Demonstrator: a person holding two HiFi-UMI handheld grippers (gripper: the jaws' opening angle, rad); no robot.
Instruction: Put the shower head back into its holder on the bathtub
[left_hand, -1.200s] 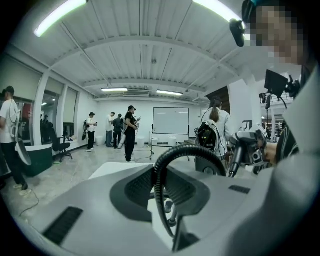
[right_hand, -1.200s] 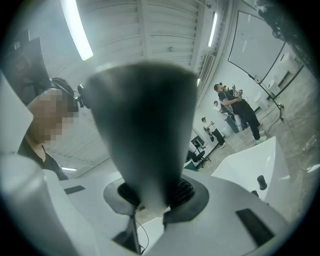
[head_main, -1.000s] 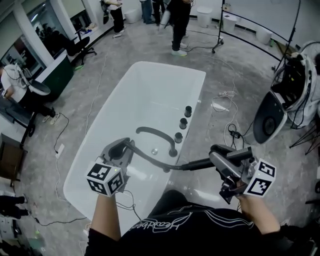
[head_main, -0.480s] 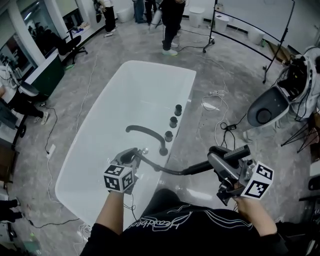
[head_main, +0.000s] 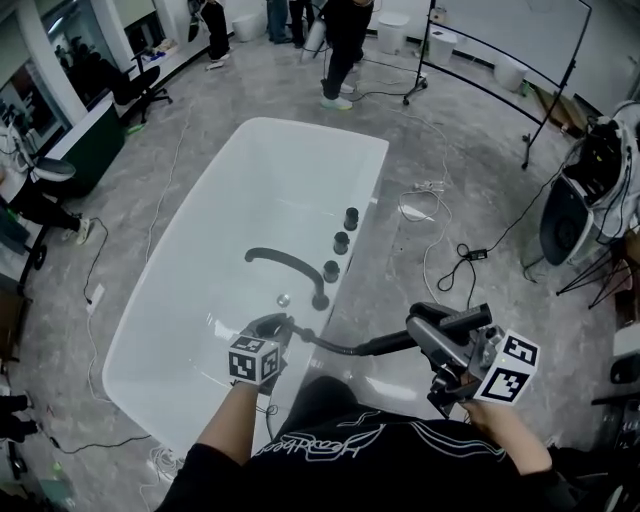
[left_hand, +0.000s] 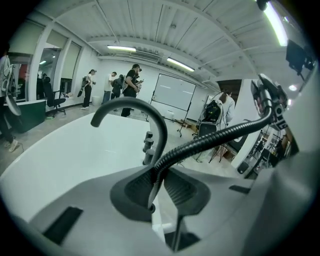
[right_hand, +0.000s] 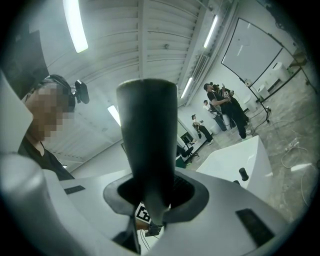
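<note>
seen from above, a person in a black printed shirt holds a claw in each hand at the near end of a white bathtub. the right claw is nearest, out past the tub's right rim and above the grey floor. its jaws are clamped on the handle of the dark shower head, which lies roughly level and points right, away from the tub. in the right claw view the dark handle fills the gap between the pads and is pressed on both sides.

a black ribbed hose runs left from the handle, sagging across the tub's rim to the left claw, which is over the inside of the tub near its near end. its jaws are closed on the hose. the left claw view shows the hose pinched between the two pads and rising away to the right.

just beyond the left claw, the round drain sits in the tub's bottom. past it a dark curved spout arches from the right rim over the tub. three dark knobs stand in a row along that rim. which fitting is the holder i cannot tell.

loose cables lie on the floor right of the tub. far off, several people stand beyond the tub's far end.
</note>
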